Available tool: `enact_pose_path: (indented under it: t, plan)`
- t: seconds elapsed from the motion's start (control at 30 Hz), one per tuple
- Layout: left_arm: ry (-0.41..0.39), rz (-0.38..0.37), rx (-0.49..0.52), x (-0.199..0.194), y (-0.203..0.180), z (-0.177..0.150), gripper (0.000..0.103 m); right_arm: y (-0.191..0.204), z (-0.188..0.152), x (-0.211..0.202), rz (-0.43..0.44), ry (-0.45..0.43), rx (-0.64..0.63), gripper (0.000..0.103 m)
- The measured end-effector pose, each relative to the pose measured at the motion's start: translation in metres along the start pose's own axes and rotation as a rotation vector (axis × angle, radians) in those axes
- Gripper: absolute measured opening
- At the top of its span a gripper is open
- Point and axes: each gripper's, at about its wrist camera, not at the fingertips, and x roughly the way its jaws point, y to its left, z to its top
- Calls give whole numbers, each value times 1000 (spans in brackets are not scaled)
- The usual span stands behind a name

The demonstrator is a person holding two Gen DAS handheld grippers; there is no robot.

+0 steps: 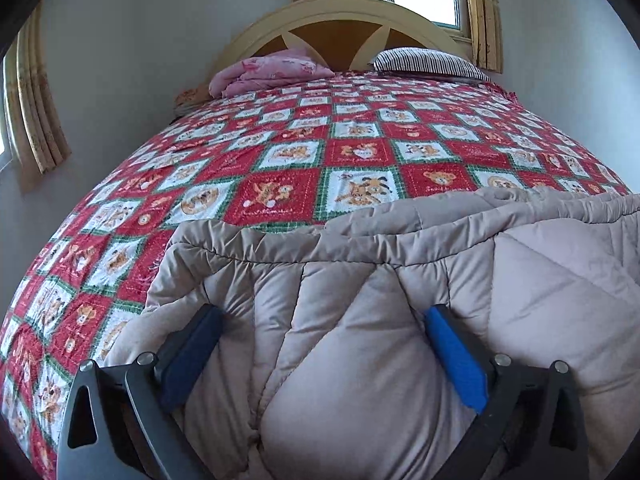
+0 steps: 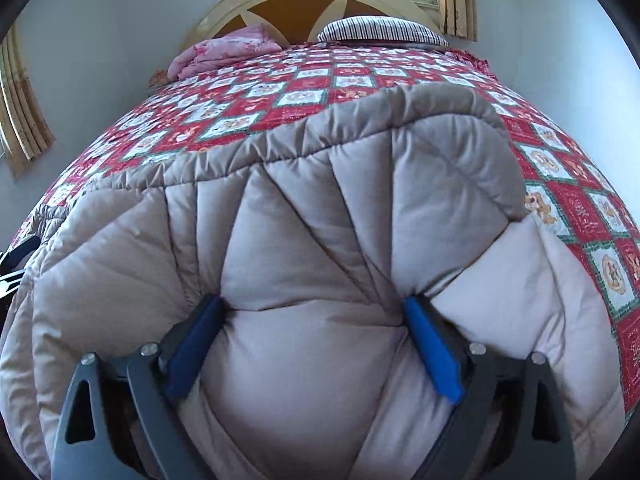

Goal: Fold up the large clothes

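Note:
A thick beige quilted comforter (image 1: 400,280) lies at the foot of the bed, folded over with its stitched edge toward the headboard. My left gripper (image 1: 324,312) has its blue-padded fingers (image 1: 452,356) pressed into a bulging fold of it near its left end. In the right wrist view the same comforter (image 2: 320,200) fills the frame, and my right gripper (image 2: 312,304) clamps a puffy fold near its right end, the fabric pinched between both pads (image 2: 428,352).
The bed carries a red, white and green patchwork bedspread (image 1: 280,160). A pink folded blanket (image 1: 264,72) and a striped pillow (image 1: 428,62) lie by the arched wooden headboard (image 1: 340,20). Curtained windows sit behind and at left.

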Motion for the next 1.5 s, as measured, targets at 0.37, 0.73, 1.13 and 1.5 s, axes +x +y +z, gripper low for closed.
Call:
enact_pose_path:
  t: [0.37,0.73,1.13,1.5]
  plan:
    - [1,19,8,2,-3,-1,102,36,39,-64,-36,-122,102,92]
    - [-3,12,-4,2,-3,0,102,77,27,5,-10,-37,59,94]
    - [-4,17,-4,2,-3,-1,102,84,18,25,-57,-21,12,102]
    - [-7,-23,-27,-4,3,0,102,85,17,29,-69,-16,5,103]
